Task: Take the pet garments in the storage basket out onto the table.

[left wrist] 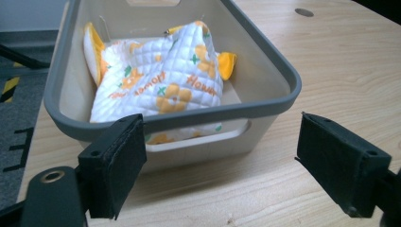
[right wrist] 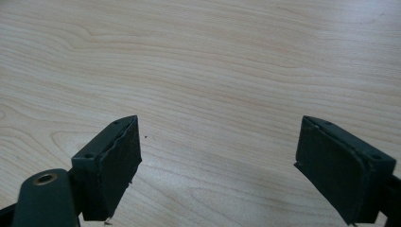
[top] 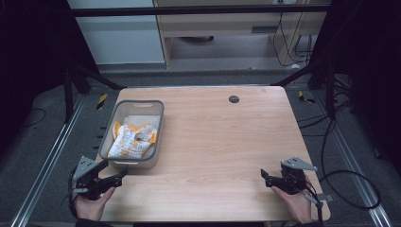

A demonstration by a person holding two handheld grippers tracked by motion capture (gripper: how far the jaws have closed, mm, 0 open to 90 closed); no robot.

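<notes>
There were two grippers, one bin and one soft pouch on the wooden table [top: 217, 142].

The bin [top: 124, 163] was a plastic box with pale, see-through walls, a thick grey rim and round corners. It sat near the table's left edge. In the left gripper view a long handle slot was cut in its near wall, and another slot showed in its far wall.

Inside the bin lay the pouch [top: 128, 142]. It was white and puffy, stitched in little diamond squares, with orange flowers, small green crosses and orange letters printed on it. Its edges and lining were orange. It was crumpled and leaned up against the far wall of the bin. It was the one thing in the bin.

The left gripper [top: 124, 174] was at the near left corner of the table, held in a hand [top: 92, 204]. Its two black jaws were spread wide with nothing between them. They pointed at the near wall of the bin, just beside it but not touching.

The right gripper [top: 263, 176] was at the near right side of the table, well apart from the bin, held in the other hand [top: 295, 201]. Its two black jaws were spread wide too and held nothing. They had flat, dark pads and were over bare, smooth wood with wavy grain lines.

One small dark round hole [top: 233, 99] sat in the table near its far edge.
</notes>
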